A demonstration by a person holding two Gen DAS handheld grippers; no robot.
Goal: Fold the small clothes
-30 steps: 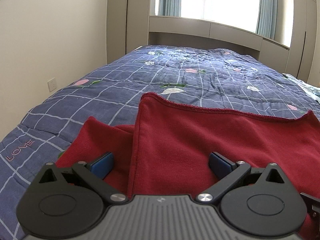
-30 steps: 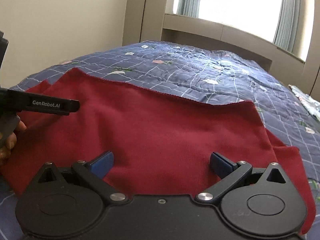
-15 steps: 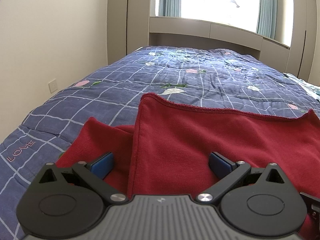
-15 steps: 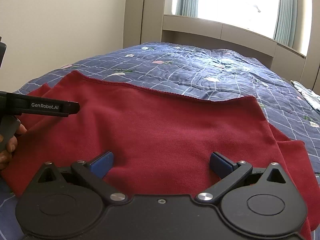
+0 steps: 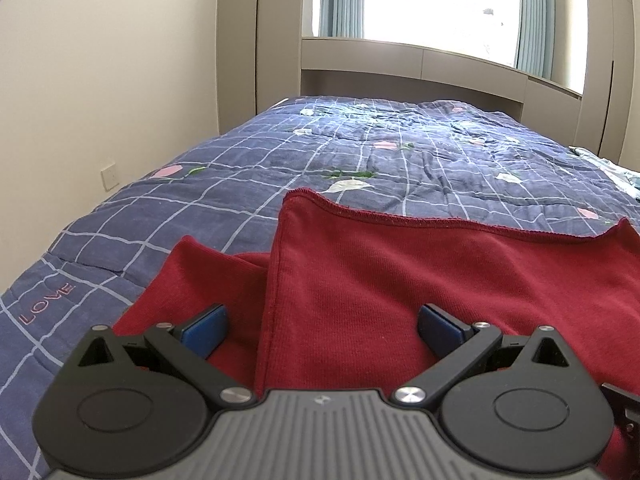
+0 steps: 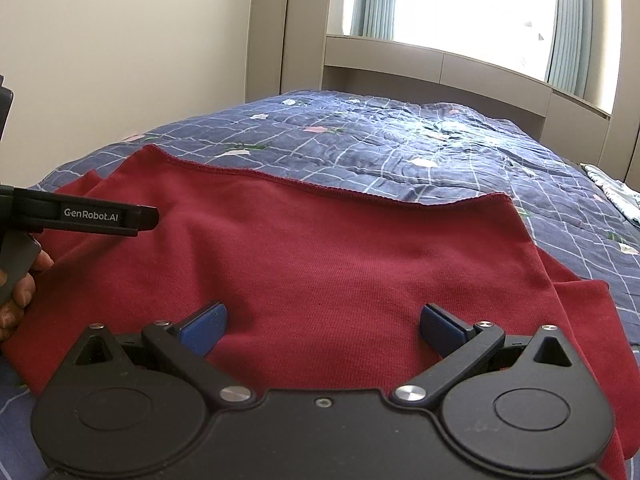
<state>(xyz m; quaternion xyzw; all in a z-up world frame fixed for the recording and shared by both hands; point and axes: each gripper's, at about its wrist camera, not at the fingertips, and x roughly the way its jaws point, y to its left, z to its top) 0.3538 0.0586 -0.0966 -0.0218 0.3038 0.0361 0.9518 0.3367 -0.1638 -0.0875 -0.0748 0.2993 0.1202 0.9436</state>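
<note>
So far, your left gripper [image 5: 322,324] has its jaws spread wide with nothing between them, poised low over the red garment [image 5: 440,280], straddling the side seam where the body lies over a sleeve [image 5: 200,264] to its left. Your right gripper [image 6: 322,324] is equally wide apart and empty, with the garment spread flat ahead and beneath it. Judging by the layout, one sleeve on each side looks tucked under or out, and the main folds are not yet done. Beyond both grippers runs a blue checked quilt [image 6: 400,152] on a bed, then a headboard shelf [image 5: 400,64] and a bright curtained window [image 6: 480,8].
</note>
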